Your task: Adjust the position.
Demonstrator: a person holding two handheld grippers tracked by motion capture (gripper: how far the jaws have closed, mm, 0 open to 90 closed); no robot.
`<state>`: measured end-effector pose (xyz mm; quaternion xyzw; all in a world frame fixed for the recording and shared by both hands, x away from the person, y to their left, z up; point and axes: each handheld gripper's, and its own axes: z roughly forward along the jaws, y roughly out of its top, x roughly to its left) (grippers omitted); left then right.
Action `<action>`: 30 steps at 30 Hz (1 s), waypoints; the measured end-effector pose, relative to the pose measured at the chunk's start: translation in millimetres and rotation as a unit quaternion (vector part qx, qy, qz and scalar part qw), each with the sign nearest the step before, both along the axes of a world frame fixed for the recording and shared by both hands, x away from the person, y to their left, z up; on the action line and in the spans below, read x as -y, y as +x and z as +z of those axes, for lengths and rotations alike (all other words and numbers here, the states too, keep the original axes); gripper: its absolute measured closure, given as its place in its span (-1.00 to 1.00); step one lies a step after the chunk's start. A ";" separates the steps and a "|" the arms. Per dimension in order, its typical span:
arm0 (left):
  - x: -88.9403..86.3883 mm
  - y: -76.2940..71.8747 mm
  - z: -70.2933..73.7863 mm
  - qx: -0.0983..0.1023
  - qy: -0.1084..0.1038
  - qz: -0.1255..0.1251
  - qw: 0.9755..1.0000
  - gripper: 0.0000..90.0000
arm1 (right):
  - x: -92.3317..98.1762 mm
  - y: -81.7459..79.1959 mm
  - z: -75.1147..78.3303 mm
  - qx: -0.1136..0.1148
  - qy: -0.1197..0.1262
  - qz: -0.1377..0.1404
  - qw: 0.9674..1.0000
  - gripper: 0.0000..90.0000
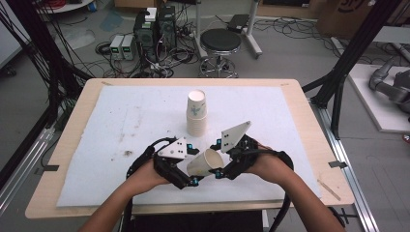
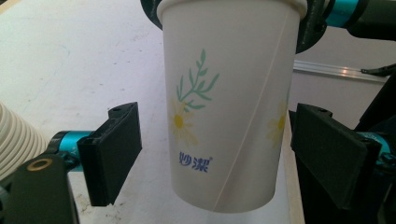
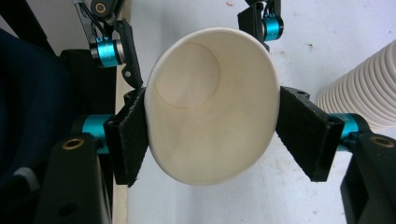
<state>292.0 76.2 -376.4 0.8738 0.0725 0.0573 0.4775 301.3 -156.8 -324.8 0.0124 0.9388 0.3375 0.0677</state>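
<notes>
I've got the right gripper (image 1: 218, 170) clamped on 1 paper cup (image 1: 205, 163), jaws pressing the rim from both sides hard enough that the mouth is squashed oval in the right gripper view (image 3: 210, 135). Cup is off the counter (image 1: 309, 145), held tilted in the air between my 2 hands, just in front of the cup stack (image 1: 197, 113), mouth facing the right gripper and base toward the left one. Left gripper (image 1: 192, 166) has its jaws open around the cup's lower body: in the left gripper view the cup (image 2: 229, 107) hangs between the 2 black pads with a clear gap on the left side and the right pad just beside the wall, can't tell if it touches there. Cup print faces that camera: green sprig, yellow daisy, blue lettering. Stack of nested paper cups stands upright near the middle of the white mat (image 1: 121, 125), well apart from the mat's edges; its ribbed side shows at the left edge of the left gripper view (image 2: 14, 140) and at the right edge of the right gripper view (image 3: 359, 93). Mat has some dark smudges left of centre. A black stool (image 1: 220, 41) stands on the floor beyond the far edge of the counter.
</notes>
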 end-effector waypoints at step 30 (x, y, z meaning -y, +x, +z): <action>14.7 4.7 -5.8 -0.019 0.050 -0.011 0.999 -0.43 | -17.7 -3.3 -3.0 0.018 -0.059 0.020 0.998 -0.34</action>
